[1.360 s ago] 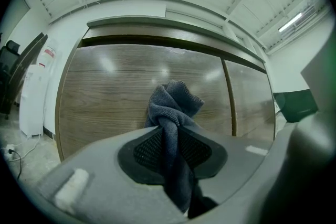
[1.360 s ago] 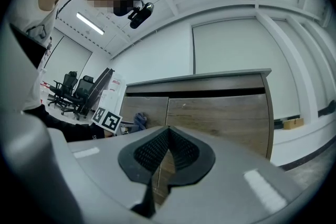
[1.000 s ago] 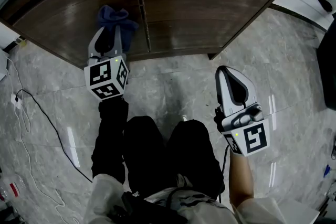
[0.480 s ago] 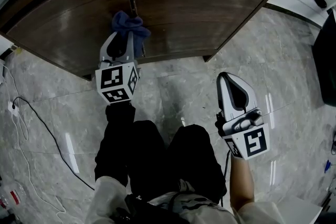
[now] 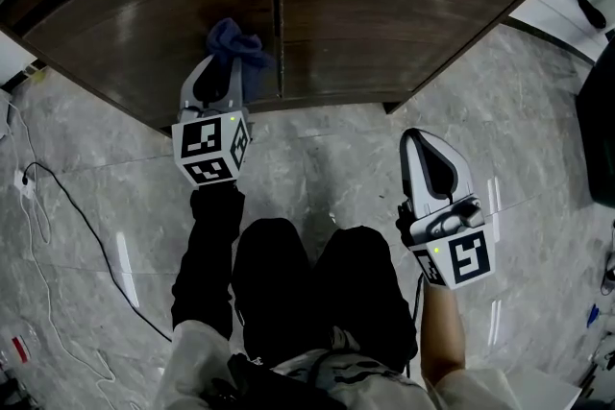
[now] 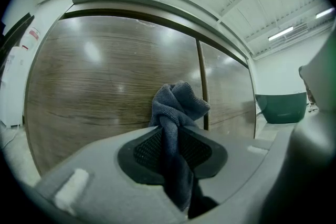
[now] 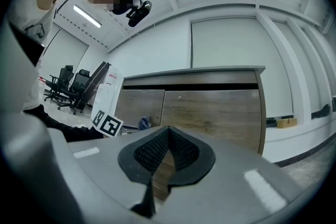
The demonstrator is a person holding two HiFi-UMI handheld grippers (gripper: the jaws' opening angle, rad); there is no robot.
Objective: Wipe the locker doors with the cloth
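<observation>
Here's the left gripper [image 5: 229, 70], level and nose-on to the locker, and its jaws are clamped on the blue cloth [image 5: 236, 43]. In the left gripper view the cloth [image 6: 177, 107] runs pinched between the two dark pads and bunches into a knot ahead of the tips of the left gripper [image 6: 172, 132]. That knot is pressed to the left door [image 5: 135, 24], low on the panel near its bottom edge and just beside the seam where it meets the right door [image 5: 404, 10]. Both doors are dark wood grain, both shut.

Over to the right gripper [image 5: 416, 137]: it hangs above the grey marbled floor [image 5: 317, 158], well apart from the locker, off the right door's bottom corner. Its own view shows the right gripper [image 7: 168, 134] with the pad tips together and nothing between them, the wood of the right door [image 7: 210, 113] ahead.

Down below, the person's dark-trousered legs [image 5: 317, 283] sit between the two tools, and a thin black cable [image 5: 82, 211] snakes across the floor on the left.
</observation>
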